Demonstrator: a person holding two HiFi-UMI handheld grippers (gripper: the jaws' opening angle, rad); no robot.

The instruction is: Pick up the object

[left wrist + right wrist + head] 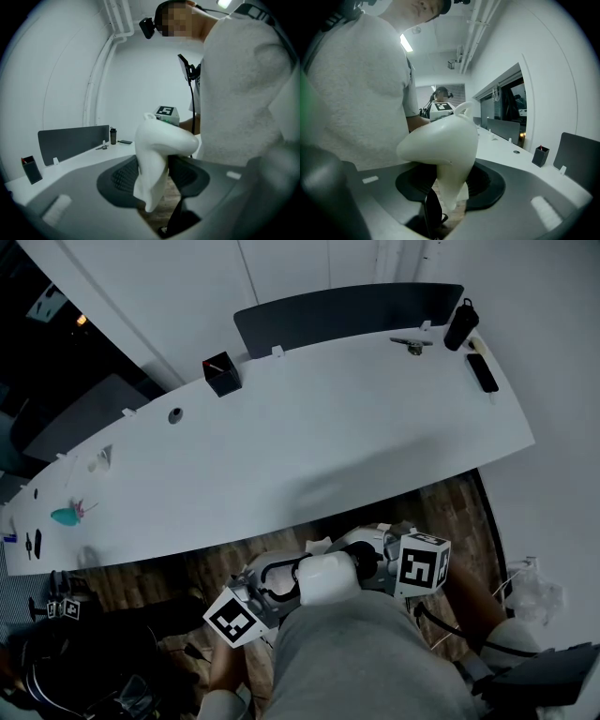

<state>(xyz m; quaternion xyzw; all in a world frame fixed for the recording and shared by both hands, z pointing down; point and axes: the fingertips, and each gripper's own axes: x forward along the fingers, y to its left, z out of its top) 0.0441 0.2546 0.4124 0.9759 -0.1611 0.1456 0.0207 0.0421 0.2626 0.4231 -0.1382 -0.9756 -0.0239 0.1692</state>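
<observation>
Jaws on your left gripper (pixel 278 583) and right gripper (pixel 371 564) both clamp the object (pixel 328 578). It spans between them, long axis jaw to jaw, equally near each hand, off the table (pixel 309 446).

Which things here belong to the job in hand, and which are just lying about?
In the job: white object, gripped from either side by the left gripper and the right gripper.

Just lying about: black pen pot, dark bottle, phone and teal thing, all on the long white table.
</observation>
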